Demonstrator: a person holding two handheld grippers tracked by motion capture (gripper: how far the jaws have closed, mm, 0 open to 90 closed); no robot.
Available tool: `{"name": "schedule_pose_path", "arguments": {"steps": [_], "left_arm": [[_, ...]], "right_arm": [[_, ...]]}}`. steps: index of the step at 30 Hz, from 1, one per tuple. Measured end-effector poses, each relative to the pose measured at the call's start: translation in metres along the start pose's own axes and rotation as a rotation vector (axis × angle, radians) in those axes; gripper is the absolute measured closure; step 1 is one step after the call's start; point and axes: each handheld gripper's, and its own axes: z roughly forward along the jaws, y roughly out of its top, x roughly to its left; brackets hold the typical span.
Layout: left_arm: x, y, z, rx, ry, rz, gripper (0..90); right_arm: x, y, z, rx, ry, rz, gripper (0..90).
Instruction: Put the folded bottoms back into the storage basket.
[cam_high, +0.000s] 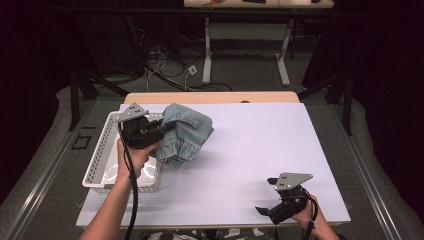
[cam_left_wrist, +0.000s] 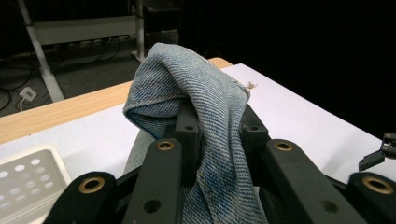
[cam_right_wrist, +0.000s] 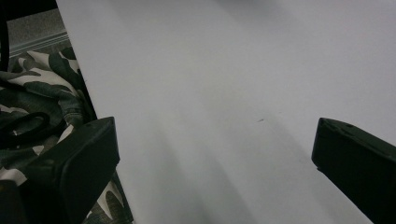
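My left gripper (cam_high: 165, 127) pinches the denim garment (cam_high: 187, 132) for lifting beside the white basket (cam_high: 100, 155); my right gripper (cam_high: 267, 207) idles, fingers wide, on the tabletop (cam_high: 260, 145).

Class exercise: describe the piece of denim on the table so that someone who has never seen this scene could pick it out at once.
Start from the white table and go to its far left corner, where a white perforated basket sits at the edge. Just right of the basket, the left gripper is shut on a bunched denim garment. It is the one soft, faded-blue thing there, with stitched seams.
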Motion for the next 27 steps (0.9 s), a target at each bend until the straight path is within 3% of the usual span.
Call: {"name": "schedule_pose_path", "arguments": {"steps": [27], "left_arm": [[0.011, 0.006, -0.019, -0.039, 0.044, -0.014, 75.5]], "right_arm": [[0.0, 0.0, 0.0, 0.001, 0.001, -0.005, 0.6]]}}
